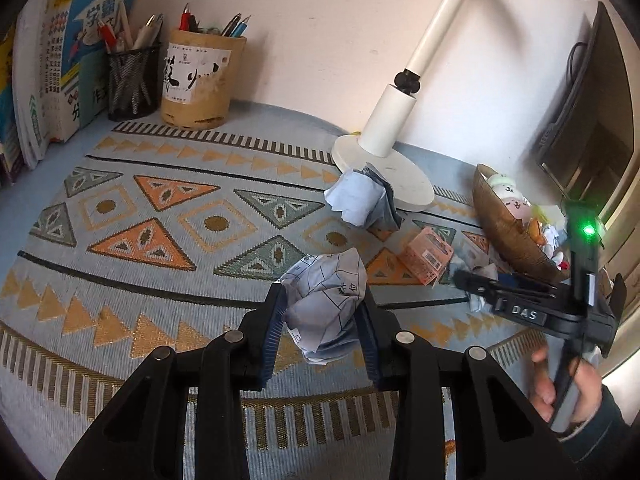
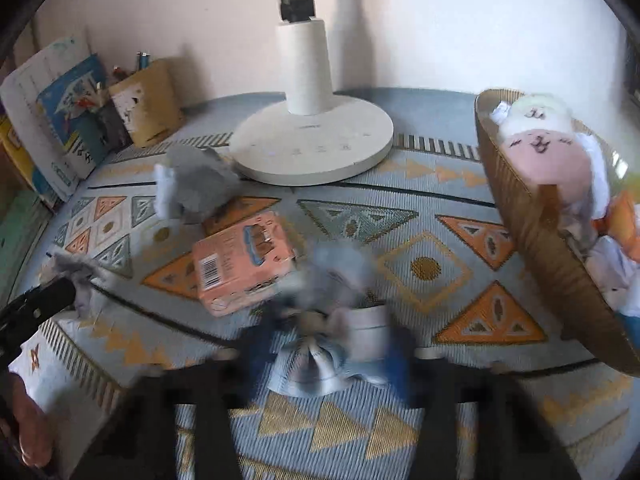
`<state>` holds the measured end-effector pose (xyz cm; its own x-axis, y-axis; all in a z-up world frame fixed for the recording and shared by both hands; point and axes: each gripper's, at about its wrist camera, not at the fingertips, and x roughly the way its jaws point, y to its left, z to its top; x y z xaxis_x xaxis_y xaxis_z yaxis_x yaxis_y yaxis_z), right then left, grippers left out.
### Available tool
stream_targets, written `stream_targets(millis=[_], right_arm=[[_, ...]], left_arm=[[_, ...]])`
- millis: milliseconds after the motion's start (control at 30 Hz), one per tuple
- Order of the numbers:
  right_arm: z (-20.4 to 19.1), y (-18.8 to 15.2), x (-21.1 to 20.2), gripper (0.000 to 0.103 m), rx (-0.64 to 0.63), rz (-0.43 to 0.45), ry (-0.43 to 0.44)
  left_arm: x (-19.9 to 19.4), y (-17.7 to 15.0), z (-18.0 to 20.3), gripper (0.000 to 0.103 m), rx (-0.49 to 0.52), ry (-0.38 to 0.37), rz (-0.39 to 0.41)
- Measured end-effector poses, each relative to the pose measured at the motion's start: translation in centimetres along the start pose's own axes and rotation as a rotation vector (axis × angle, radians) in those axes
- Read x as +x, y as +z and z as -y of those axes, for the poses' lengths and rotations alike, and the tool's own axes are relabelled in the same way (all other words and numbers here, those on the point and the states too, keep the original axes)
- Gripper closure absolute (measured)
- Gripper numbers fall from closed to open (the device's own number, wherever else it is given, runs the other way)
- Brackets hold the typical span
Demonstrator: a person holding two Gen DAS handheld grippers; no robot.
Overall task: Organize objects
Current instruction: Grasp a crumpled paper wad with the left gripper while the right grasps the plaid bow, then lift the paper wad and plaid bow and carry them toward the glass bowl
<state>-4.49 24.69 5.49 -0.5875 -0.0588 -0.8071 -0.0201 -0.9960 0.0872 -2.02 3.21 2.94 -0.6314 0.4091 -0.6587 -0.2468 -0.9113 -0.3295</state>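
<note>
My left gripper (image 1: 322, 302) is shut on a crumpled printed paper ball (image 1: 328, 280) just above the patterned mat (image 1: 160, 240). The right wrist view shows that gripper (image 2: 44, 300) at the far left with its paper wad (image 2: 76, 276). My right gripper (image 2: 334, 332), blurred, is shut on another crumpled grey-white paper wad (image 2: 340, 276). In the left wrist view it (image 1: 466, 280) sits at the right beside a pink box (image 1: 426, 256), with a hand (image 1: 560, 384) holding it. A third paper ball (image 1: 360, 200) (image 2: 196, 188) lies against the lamp base.
A white lamp base (image 1: 404, 178) (image 2: 312, 148) stands at the back. At the right, a brown basket (image 1: 508, 236) (image 2: 536, 252) holds plush toys and scraps. The pink box (image 2: 244, 264) lies mid-mat. Two pen holders (image 1: 200, 80) and books (image 1: 60, 68) fill the back left corner.
</note>
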Motion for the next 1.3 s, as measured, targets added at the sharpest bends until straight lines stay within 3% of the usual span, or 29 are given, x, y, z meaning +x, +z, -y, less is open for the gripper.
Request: stream_targets(millis=[100, 200, 300, 367, 433, 500, 667, 700, 767, 800, 900, 1067, 1300], right_arm=[[0.0, -1.8, -2.6, 0.079, 0.074, 0.003, -0.068], [1.0, -3.4, -3.3, 0.074, 0.178, -0.051, -0.017], [2.0, -4.5, -3.5, 0.058, 0.216, -0.086, 0.064], [2.6, -5.2, -4.4, 0.029, 0.236, -0.057, 0.081], [3.2, -5.8, -4.7, 0.014, 0.259, -0.038, 0.084], [3.1, -6.0, -4.5, 0.012, 0.260, -0.031, 0.096], [0.1, -5.8, -3.5, 0.014, 0.123, -0.028, -0.084], [-1.0, -5.9, -3.3, 0.024, 0.074, -0.020, -0.166], [-1.6, -6.0, -3.7, 0.067, 0.038, 0.014, -0.145], [-1.9, -6.0, -3.9, 0.072, 0.022, 0.020, -0.151], [-1.3, -6.0, -4.4, 0.074, -0.002, 0.037, -0.173], [1.6, -6.4, -5.4, 0.074, 0.100, 0.096, -0.102], [0.3, -6.3, -6.8, 0.074, 0.096, 0.208, -0.150]], left_arm=[[0.0, -0.1, 0.2, 0.071, 0.008, 0.005, 0.000], [-0.1, -0.1, 0.2, 0.071, 0.019, 0.009, -0.001], [-0.1, -0.1, 0.3, 0.071, 0.024, 0.011, -0.002], [0.0, -0.1, 0.3, 0.071, 0.019, 0.009, -0.004], [0.0, -0.1, 0.2, 0.071, 0.014, 0.006, -0.007], [0.0, -0.1, 0.1, 0.071, 0.009, 0.006, -0.007], [0.1, -0.1, 0.0, 0.071, 0.002, 0.005, -0.008], [0.1, -0.1, 0.0, 0.071, 0.002, 0.005, -0.009], [0.1, -0.1, -0.1, 0.071, 0.000, 0.004, -0.007], [0.1, -0.1, -0.1, 0.071, -0.003, 0.002, -0.007], [0.2, -0.1, -0.2, 0.071, -0.007, -0.001, -0.009], [0.3, -0.1, 0.1, 0.071, 0.014, 0.008, -0.011], [0.5, -0.4, 1.0, 0.071, 0.059, 0.042, -0.011]])
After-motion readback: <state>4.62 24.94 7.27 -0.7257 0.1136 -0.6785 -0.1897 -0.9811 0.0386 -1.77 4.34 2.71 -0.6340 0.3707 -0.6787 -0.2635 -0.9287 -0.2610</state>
